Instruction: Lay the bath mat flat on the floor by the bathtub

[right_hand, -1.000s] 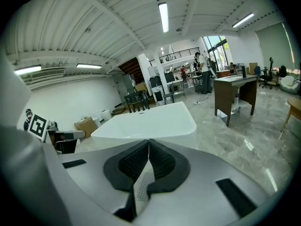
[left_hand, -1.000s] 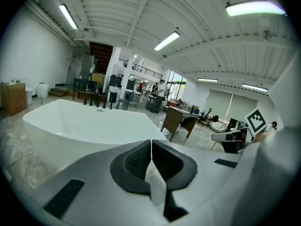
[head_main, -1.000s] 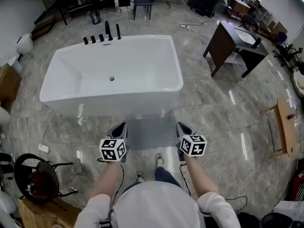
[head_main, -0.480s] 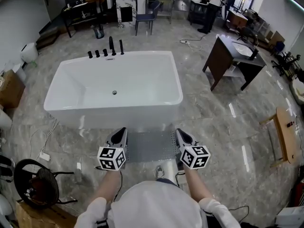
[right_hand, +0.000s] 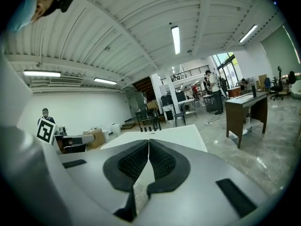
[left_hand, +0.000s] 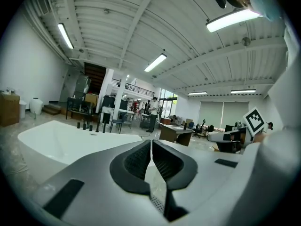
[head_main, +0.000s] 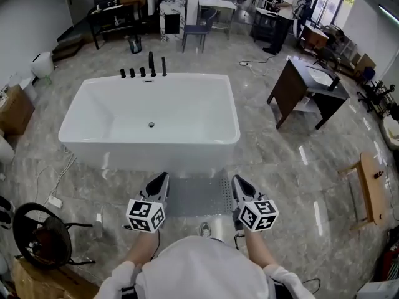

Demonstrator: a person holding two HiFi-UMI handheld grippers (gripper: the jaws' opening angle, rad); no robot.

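**Head view: mat held taut at two edges, not yet laid**

Finding. The grey perforated bath mat (head_main: 198,192) is stretched between the two grippers, directly in front of the near long wall of the white rectangular bathtub (head_main: 149,153). The left gripper (head_main: 162,178) is clamped on the mat's left edge and the right gripper (head_main: 237,182) on its right edge. Each gripper view shows the jaws pressed together on a thin pale sheet. Whether the mat's far edge touches the grey marbled floor (head_main: 280,167) cannot be told.

Assessment. The mat appears square to the bathtub wall and roughly centred on the wall's right half. The laying step remains outstanding.

Recommended practice:
- Lower both grippers together and at the same rate, so neither side sags or folds under.
- Hold the sideways tension until the mat bears on the floor.
- Set the far edge down first, parallel to the bathtub wall and just beside it, then the near edge.
- Release only once the whole sheet lies flat; releasing one side alone risks a curled corner.
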